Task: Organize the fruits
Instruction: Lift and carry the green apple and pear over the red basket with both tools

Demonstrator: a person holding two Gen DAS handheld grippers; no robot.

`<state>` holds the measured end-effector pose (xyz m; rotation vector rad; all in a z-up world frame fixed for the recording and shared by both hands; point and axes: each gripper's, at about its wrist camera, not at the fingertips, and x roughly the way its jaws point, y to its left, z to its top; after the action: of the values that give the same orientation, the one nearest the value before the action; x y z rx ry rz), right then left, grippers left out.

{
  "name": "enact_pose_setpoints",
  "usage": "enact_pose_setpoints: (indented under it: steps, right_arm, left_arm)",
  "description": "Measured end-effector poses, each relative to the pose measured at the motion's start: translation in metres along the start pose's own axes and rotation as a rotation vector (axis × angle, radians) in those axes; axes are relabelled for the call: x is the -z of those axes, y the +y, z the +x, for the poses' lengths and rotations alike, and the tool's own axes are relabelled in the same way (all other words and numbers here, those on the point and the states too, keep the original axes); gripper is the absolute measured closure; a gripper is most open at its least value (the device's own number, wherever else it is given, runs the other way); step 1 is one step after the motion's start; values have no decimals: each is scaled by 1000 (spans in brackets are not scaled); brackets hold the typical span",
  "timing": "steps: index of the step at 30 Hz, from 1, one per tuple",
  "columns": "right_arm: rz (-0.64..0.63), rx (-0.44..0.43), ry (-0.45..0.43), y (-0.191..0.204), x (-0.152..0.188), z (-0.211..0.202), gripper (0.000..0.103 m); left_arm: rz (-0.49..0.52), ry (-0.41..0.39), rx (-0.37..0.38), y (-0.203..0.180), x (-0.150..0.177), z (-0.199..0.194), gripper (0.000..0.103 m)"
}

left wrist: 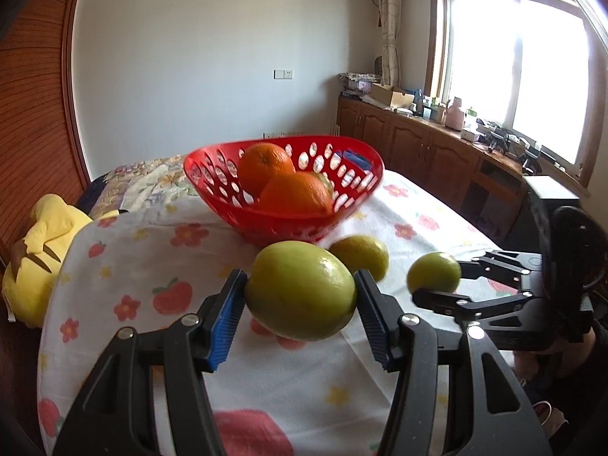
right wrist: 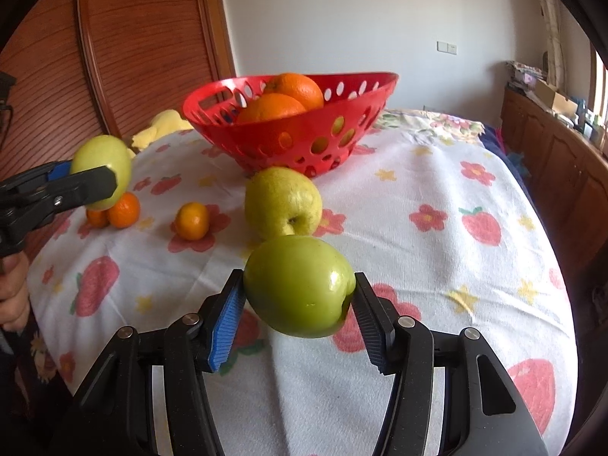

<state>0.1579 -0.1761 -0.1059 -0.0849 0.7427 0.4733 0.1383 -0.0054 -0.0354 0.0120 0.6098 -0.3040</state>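
Note:
My left gripper (left wrist: 300, 296) is shut on a green apple (left wrist: 300, 290), held above the flowered cloth; it shows in the right wrist view (right wrist: 100, 171) at far left. My right gripper (right wrist: 298, 294) is shut on another green apple (right wrist: 298, 285), seen small in the left wrist view (left wrist: 434, 271). A third yellow-green apple (right wrist: 282, 202) lies on the cloth between me and the red basket (right wrist: 304, 129), which holds two oranges (right wrist: 294, 87). Small mandarins (right wrist: 192, 220) lie on the cloth to the left.
The flowered cloth (right wrist: 437, 197) covers a bed-like surface. A yellow plush toy (left wrist: 38, 254) lies at its left edge. A wooden headboard (right wrist: 144, 38) stands at the left. Wooden cabinets (left wrist: 418, 144) with clutter run under the window on the right.

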Motion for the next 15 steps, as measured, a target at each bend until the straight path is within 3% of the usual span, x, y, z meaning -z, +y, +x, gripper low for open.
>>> enact_pose_setpoints:
  steps: [15]
  right_arm:
    - [-100, 13, -142, -22, -101, -18, 46]
  left_arm:
    - [26, -45, -24, 26, -50, 27, 46]
